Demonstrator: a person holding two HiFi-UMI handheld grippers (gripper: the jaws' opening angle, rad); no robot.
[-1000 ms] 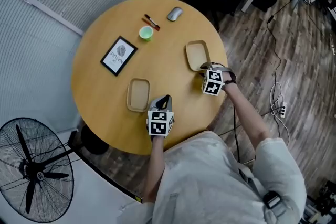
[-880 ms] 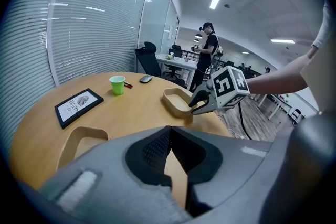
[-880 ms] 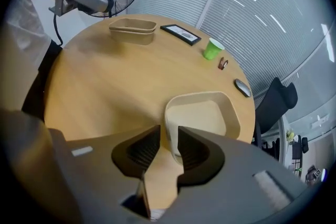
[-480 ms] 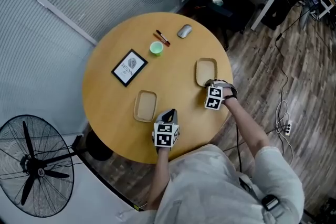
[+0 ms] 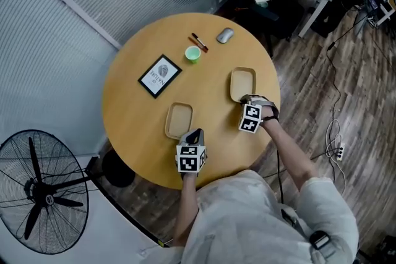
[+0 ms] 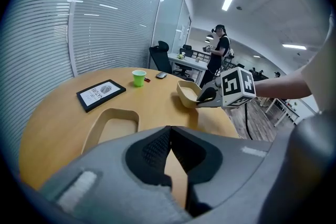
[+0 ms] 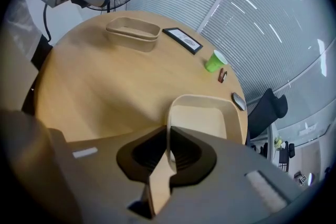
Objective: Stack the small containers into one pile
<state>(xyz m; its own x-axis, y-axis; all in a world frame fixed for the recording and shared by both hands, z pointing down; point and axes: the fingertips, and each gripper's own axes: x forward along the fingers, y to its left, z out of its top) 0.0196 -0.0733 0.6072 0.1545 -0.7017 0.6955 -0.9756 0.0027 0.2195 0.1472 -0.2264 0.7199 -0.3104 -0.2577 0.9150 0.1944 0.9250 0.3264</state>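
Container (image 5: pixel 242 82) rim pinched by just-closing right gripper (image 5: pixel 245 99) jaws, other container (image 5: pixel 179 120) apart

On table (image 5: pixel 133 114): left container (image 5: pixel 179 120) near-centre, right container (image 5: pixel 242 84) to its right, a bit farther; frame (image 5: pixel 159 76) far-left of left container; cup (image 5: pixel 193 54), pen (image 5: pixel 199 42), mouse (image 5: pixel 224 35) along far side, L to R. On floor, near left: fan (image 5: pixel 43 193).

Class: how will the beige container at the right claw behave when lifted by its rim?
Probably light and fairly stiff: the right claw, jaws just closing on one thin wall, leaves the container undeformed. Gripped at one end only, it may tilt. Its shallow shape should nest readily in the other container.
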